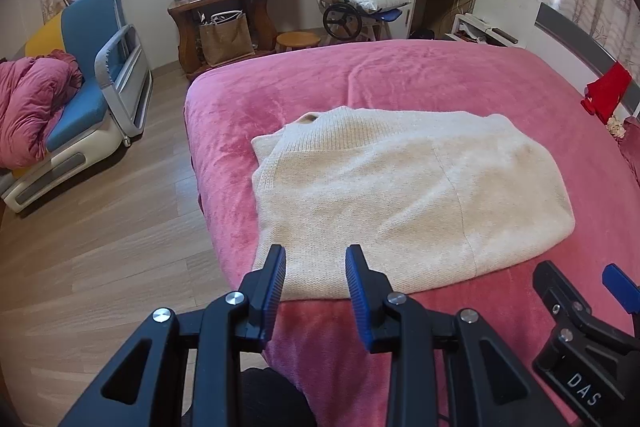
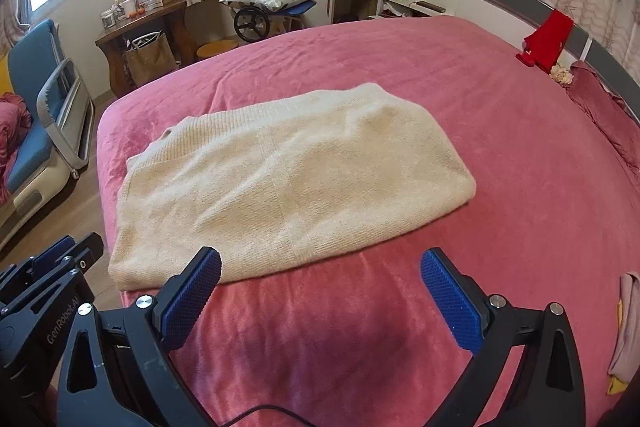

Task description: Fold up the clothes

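Note:
A cream knit sweater (image 1: 400, 199) lies folded into a flat rectangle on the pink bedspread (image 1: 400, 75); it also shows in the right wrist view (image 2: 288, 179). My left gripper (image 1: 316, 255) hovers over the sweater's near left corner, its jaws apart with nothing between them. My right gripper (image 2: 320, 261) stands wide open just short of the sweater's near edge, above bare bedspread (image 2: 500, 107). The right gripper's body also appears at the lower right of the left wrist view (image 1: 580, 327). The left gripper's body (image 2: 52, 267) shows at the lower left of the right wrist view.
A red cloth (image 2: 546, 41) hangs at the headboard, far right. A pale garment (image 2: 624, 327) lies at the bed's right edge. Left of the bed are wooden floor (image 1: 100, 227), a blue chair (image 1: 92, 67) with a pink quilt, and a wooden side table (image 1: 224, 19).

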Demonstrator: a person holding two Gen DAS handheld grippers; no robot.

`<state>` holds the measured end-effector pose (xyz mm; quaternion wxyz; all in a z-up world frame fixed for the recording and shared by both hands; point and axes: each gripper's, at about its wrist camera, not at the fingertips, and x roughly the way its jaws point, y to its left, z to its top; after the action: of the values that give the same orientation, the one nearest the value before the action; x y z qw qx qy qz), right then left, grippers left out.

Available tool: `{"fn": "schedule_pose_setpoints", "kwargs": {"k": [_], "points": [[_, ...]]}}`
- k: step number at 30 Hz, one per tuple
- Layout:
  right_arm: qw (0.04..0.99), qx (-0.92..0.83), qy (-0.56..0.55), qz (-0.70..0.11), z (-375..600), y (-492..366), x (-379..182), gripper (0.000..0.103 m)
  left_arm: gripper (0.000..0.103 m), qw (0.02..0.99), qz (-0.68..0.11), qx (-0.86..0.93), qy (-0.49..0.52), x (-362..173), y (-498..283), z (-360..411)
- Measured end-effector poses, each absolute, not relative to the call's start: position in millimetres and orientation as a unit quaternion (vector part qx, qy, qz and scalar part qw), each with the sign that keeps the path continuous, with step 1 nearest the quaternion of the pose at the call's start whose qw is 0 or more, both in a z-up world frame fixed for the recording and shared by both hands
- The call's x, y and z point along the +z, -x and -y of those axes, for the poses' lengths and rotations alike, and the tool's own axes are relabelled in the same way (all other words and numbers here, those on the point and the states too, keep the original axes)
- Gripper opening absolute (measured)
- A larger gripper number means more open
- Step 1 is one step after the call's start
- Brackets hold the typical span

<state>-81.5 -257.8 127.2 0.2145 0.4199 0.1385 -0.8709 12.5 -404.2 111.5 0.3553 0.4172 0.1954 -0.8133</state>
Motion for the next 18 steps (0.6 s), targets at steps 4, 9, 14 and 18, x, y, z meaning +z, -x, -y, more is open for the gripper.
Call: {"fn": "schedule_pose_setpoints", "kwargs": {"k": [4, 9, 14, 18], "points": [[0.216, -0.870, -0.424, -0.131, 255.7, 82.8, 127.2, 0.101, 0.031, 0.356, -0.191, -0.813, -0.419, 111.4, -11.3, 402.4], [0.219, -0.868, -0.425, -0.134, 255.6, 82.2, 127.6, 0.101, 0.031, 0.352, -0.189, -0.814, -0.421, 111.6, -9.5, 398.7], [0.219, -0.869, -0.423, -0.133, 255.7, 81.4, 129.0, 0.101, 0.031, 0.350, -0.187, -0.817, -0.419, 113.2, -9.9, 396.4], [0.220, -0.869, -0.423, -0.133, 255.0, 81.9, 128.7, 0.101, 0.031, 0.351, -0.183, -0.817, -0.420, 113.5, -8.9, 395.8]]}}
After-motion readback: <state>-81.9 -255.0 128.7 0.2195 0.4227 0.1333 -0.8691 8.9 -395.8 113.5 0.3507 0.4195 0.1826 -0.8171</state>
